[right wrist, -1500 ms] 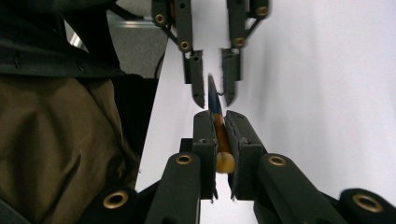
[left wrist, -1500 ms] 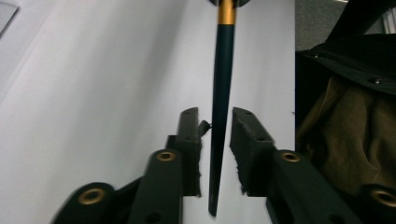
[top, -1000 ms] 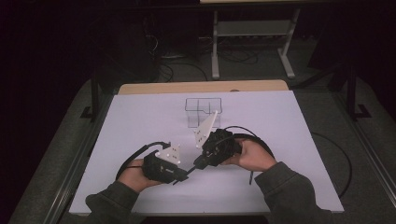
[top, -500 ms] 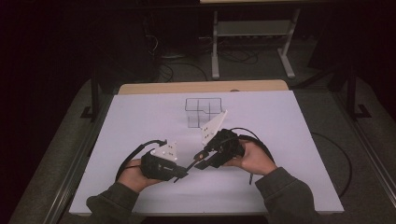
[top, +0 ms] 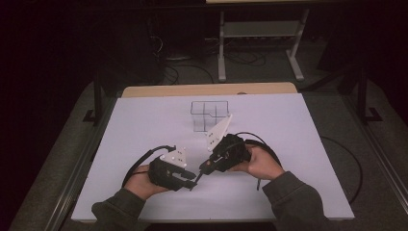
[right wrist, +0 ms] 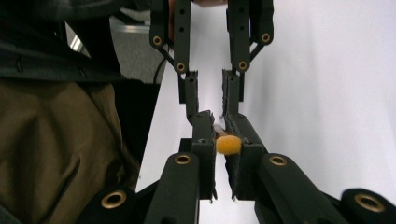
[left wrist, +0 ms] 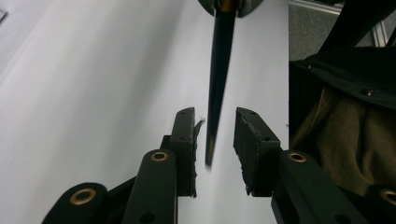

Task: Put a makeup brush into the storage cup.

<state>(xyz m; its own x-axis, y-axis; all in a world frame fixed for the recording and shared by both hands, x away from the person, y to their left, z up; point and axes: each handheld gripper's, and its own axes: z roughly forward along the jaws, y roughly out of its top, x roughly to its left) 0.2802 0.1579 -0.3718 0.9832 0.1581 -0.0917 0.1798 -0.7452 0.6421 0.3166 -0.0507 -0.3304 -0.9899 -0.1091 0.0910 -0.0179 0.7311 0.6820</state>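
Little displacement is noted against the earlier frames: both hands are found as before at the near middle of the counter (top: pixel 288 125), the grippers nose to nose. The fingers of the left gripper (left wrist: pixel 215 114) have just been opening and are now seen apart, with the tip of the dark slender rod (left wrist: pixel 219 70) standing between them, untouched by either pad. The fingers of the right gripper (right wrist: pixel 219 116) are clamped together on the rod's orange end (right wrist: pixel 228 145).

Position: the rod is held just above the counter, between the two grippers, well short of the clear gridded box (top: pixel 209 114). Whether the tip touches the surface cannot be told.

Risks:
- The rod is carried at one end only. It could be pivoted or slid in that single grip if the right hand is tilted.
- The tip is seen nearer one left pad than the other. An off-centre closure could push it aside or bend it.
- If the right fingers are released before the left are closed, the rod is judged likely to drop.

Orientation: the long axis is laid roughly level, on a diagonal. The tip is pointed toward the person's left and the near edge; the orange end is pointed away to the right.
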